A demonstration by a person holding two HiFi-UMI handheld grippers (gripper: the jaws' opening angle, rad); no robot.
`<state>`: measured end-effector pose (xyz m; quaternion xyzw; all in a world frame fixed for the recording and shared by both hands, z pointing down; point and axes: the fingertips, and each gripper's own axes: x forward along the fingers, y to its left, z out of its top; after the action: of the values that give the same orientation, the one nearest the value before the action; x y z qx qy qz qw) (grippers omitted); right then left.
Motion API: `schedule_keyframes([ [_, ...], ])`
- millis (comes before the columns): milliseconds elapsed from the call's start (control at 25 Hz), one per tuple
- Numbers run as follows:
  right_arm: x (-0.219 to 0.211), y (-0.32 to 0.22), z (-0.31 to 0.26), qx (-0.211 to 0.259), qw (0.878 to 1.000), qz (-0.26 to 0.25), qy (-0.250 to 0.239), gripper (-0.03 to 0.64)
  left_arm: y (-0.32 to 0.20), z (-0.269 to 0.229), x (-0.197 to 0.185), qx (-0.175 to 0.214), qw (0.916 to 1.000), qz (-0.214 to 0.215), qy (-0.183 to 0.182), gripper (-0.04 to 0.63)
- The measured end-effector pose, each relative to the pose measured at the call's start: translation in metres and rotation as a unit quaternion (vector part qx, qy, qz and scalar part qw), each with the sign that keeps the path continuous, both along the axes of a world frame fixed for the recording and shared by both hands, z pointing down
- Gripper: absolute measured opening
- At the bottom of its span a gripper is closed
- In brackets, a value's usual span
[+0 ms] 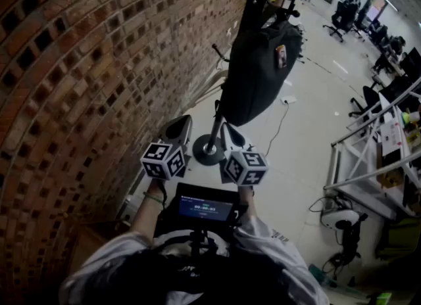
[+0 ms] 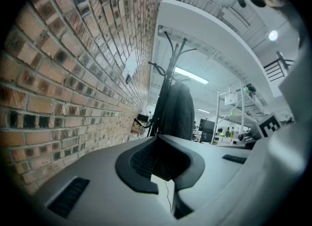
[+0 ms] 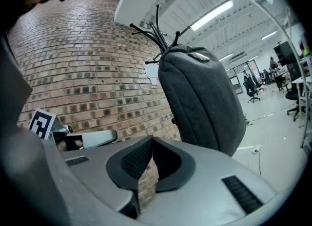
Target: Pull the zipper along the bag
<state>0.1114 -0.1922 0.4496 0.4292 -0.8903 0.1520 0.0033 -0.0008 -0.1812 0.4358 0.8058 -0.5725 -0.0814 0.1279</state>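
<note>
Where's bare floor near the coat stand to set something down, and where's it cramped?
Bare floor lies right of the stand's base, as far as the metal rack; only a thin cable crosses it. Left of the base it is cramped: the brick wall stands close, and the bag hangs above the base.

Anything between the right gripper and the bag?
Nothing visible. The right gripper, jaws together and empty, looks straight at the bag hanging on the rack, with only open air between them.
</note>
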Motion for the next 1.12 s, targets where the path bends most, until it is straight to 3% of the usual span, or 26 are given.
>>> schedule_keyframes([
  [240, -0.014, -0.033, 0.002, -0.016, 1.0, 0.012, 0.004, 0.045, -0.028, -0.005, -0.012, 0.002, 0.9999, 0.015, -0.005, 0.002],
  [400, -0.022, -0.053, 0.01, -0.039, 0.999, 0.021, 0.005, 0.121, -0.043, -0.005, -0.024, 0.0, 0.9998, 0.019, 0.001, 0.002],
  [760, -0.016, -0.09, 0.02, -0.069, 0.992, 0.104, -0.008, 0.121, -0.074, -0.003, -0.036, 0.007, 0.9985, 0.055, 0.0, 0.002],
  [1120, -0.023, -0.103, 0.0, -0.083, 0.985, 0.127, -0.088, 0.121, -0.097, -0.001, -0.043, 0.005, 0.9965, 0.082, 0.012, 0.002],
])
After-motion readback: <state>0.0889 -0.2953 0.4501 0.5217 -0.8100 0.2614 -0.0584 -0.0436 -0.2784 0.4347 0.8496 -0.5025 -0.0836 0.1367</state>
